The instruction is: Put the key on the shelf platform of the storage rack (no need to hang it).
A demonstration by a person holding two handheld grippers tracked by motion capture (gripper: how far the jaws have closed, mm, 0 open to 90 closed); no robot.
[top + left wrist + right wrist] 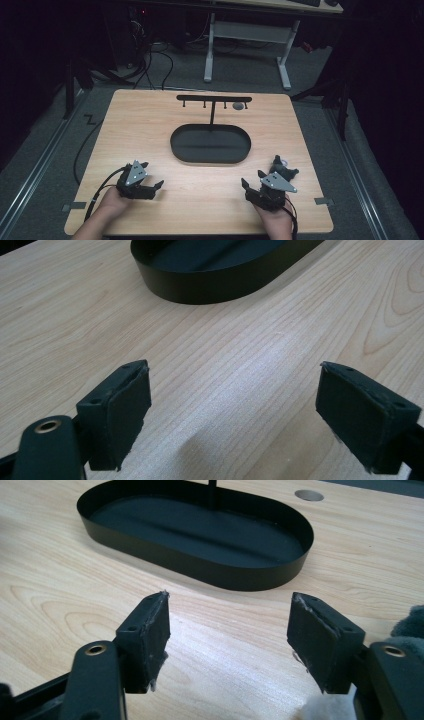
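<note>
A black oval tray (210, 144) lies at the middle of a light wooden table (150, 115). A thin black T-shaped rack (213, 99) with small hooks rises from its far side. My left gripper (152, 176) rests near the front left of the table, open, with bare wood between its pads (120, 410). The tray's wall (210, 287) lies ahead of it. My right gripper (260, 175) sits near the front right, also open and holding nothing. Its pads (150, 635) point toward the tray (200, 535).
A grey round grommet (239, 106) is set in the table behind the rack, also seen as a disc (308, 495). A grey fuzzy thing (411, 622) lies just beside my right gripper. Cables and desk legs (282, 60) stand on the floor beyond the table.
</note>
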